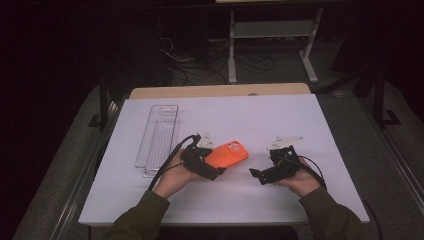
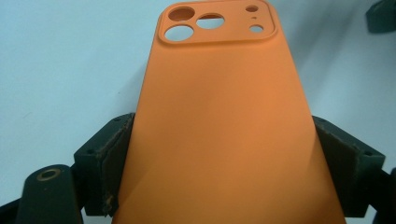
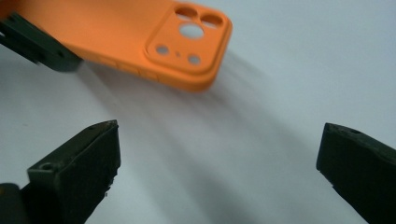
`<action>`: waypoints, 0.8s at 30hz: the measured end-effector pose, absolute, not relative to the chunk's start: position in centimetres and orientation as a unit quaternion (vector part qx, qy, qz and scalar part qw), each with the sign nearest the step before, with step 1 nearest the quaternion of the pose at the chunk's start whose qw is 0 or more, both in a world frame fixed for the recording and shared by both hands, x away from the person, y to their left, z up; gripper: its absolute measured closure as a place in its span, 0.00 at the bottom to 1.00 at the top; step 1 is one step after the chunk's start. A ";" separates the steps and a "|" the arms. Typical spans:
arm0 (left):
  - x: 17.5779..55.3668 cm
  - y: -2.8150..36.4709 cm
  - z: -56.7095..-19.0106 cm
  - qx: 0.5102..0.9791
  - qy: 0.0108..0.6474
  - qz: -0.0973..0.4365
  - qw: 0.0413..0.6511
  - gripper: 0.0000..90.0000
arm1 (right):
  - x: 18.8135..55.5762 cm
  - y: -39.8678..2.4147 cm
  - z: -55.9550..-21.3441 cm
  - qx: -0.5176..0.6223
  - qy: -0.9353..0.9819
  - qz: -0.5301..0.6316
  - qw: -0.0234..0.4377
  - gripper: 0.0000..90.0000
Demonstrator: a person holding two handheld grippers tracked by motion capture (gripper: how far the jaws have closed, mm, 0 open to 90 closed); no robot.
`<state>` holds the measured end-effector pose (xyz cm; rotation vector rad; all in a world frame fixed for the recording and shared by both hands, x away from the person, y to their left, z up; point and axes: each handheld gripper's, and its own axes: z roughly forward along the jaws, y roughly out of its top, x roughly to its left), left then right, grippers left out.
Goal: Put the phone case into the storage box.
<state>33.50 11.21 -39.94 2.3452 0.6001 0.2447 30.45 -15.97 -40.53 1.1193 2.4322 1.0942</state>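
Your left gripper [image 2: 224, 154] has its fingers [image 2: 109, 163] clamped on the orange phone case [image 2: 219, 121] above the surface [image 1: 280, 115], while your right gripper [image 3: 219, 172] holds its 2 fingers [image 3: 84, 168] apart nearby, short of the case.

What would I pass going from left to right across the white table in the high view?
Clear plastic tray → left gripper, shut on the orange phone case → right gripper, jaws open with nothing between them.
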 end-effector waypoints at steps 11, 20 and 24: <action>33.6 11.3 -40.0 0.896 0.245 0.100 0.357 0.18 | 30.3 -15.6 -41.8 0.406 0.816 0.379 0.160 0.00; 33.6 11.5 -39.8 0.890 0.254 0.099 0.366 0.18 | 30.3 -15.1 -42.4 0.405 0.815 0.377 0.174 0.00; 33.5 11.4 -39.8 0.888 0.254 0.098 0.370 0.18 | 30.3 -15.1 -42.3 0.402 0.813 0.379 0.184 0.00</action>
